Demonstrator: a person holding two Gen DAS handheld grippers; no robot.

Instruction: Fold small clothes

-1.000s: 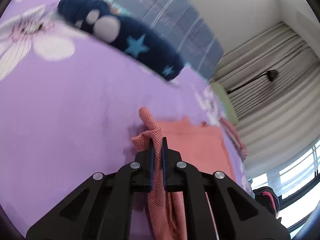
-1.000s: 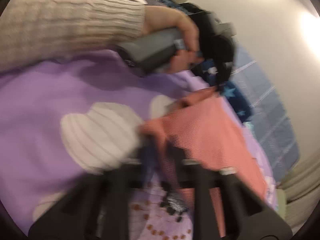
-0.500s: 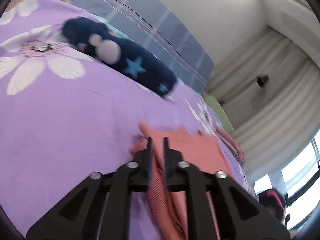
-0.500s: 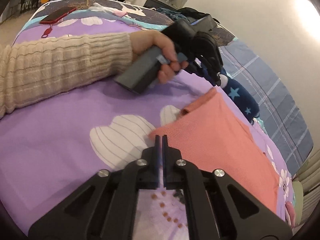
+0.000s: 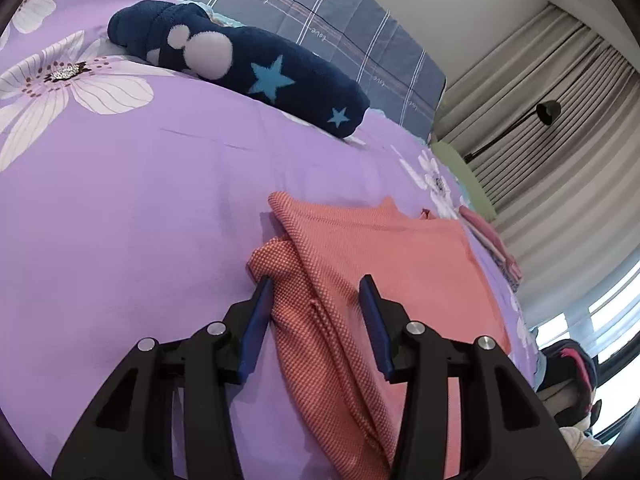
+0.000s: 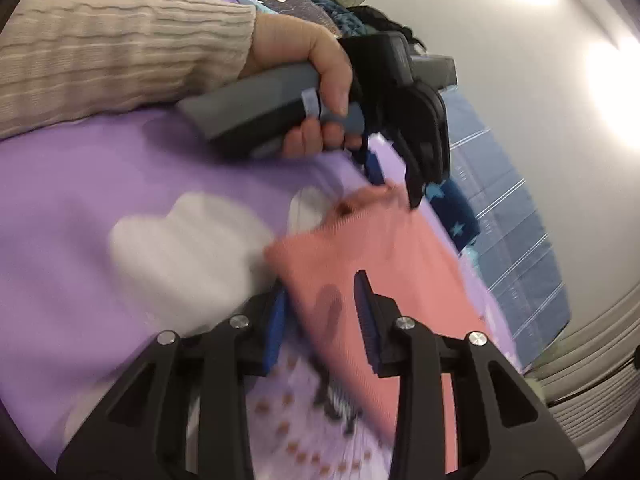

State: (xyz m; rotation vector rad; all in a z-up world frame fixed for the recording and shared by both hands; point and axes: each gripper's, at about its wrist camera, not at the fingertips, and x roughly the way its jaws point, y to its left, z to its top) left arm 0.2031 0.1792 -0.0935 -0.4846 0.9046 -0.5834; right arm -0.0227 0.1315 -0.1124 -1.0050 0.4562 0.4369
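A salmon-pink small garment point(image 5: 380, 264) lies folded flat on the purple flowered bedspread point(image 5: 132, 184). My left gripper point(image 5: 316, 288) is open, its fingers either side of the garment's bunched near corner. In the right wrist view the same garment point(image 6: 380, 264) lies ahead, blurred. My right gripper point(image 6: 320, 292) is open over the garment's near edge. The left gripper also shows in the right wrist view point(image 6: 394, 188), held in a hand with a beige knit sleeve, open at the garment's far corner.
A dark blue plush item with stars point(image 5: 240, 64) lies at the back, in front of a grey-blue striped pillow point(image 5: 320, 24). Folded pink clothes point(image 5: 492, 240) lie at the bed's right edge. Curtains and a black lamp point(image 5: 548, 112) stand beyond.
Both grippers were shut on the garment's corners a second ago. Both have opened and let the garment go; it now lies flat on the bed.
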